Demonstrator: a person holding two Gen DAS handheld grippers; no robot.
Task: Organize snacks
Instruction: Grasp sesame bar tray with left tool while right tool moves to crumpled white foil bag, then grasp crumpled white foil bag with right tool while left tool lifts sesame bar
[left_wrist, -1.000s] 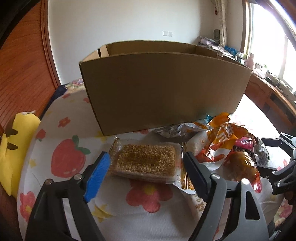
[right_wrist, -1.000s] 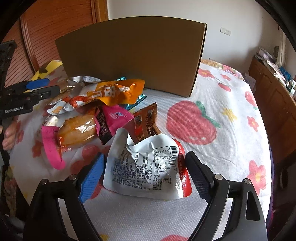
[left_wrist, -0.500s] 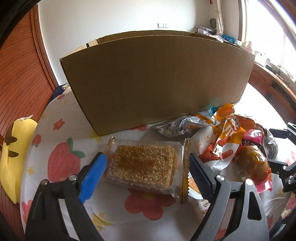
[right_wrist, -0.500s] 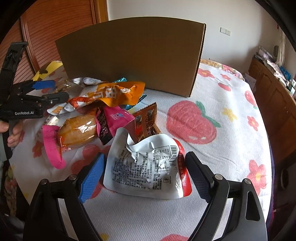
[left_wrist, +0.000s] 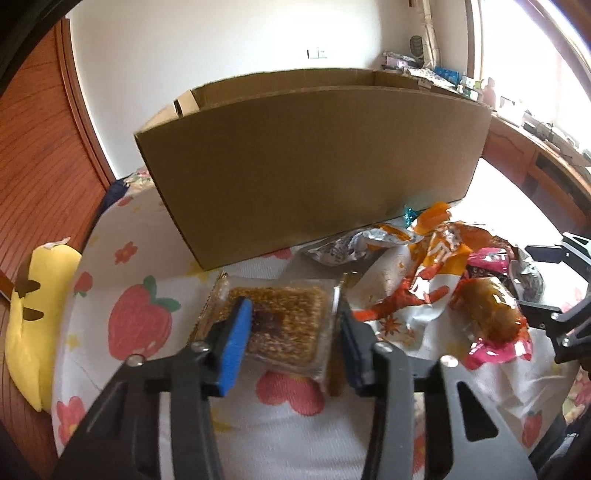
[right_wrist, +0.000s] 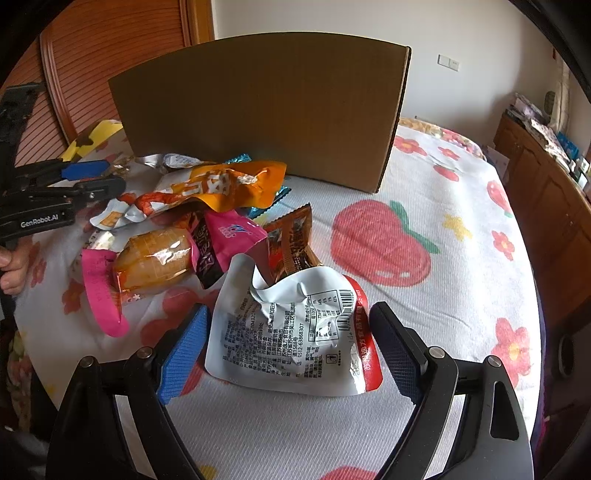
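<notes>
Two grippers are working the snack pile in front of the cardboard box (left_wrist: 310, 162). Your left gripper (left_wrist: 291, 332) was standing wide a second ago; its jaws are now closing around the clear-wrapped sesame brittle bar (left_wrist: 284, 321), which is lying flat on the strawberry-print cloth (left_wrist: 140, 325). The blue pad is already overlapping the bar's left edge, and the dark pad is sitting at its right seal; firm contact cannot be confirmed. This suggests that you are entering the pickup step, with the transfer into the box probably next. The bar is lying just in front of the box wall, between the jaws.

Your right gripper (right_wrist: 288, 343) is unchanged: jaws wide apart, holding nothing, with the white pouch (right_wrist: 291, 328) lying between the pads and apparently clear of them.
</notes>
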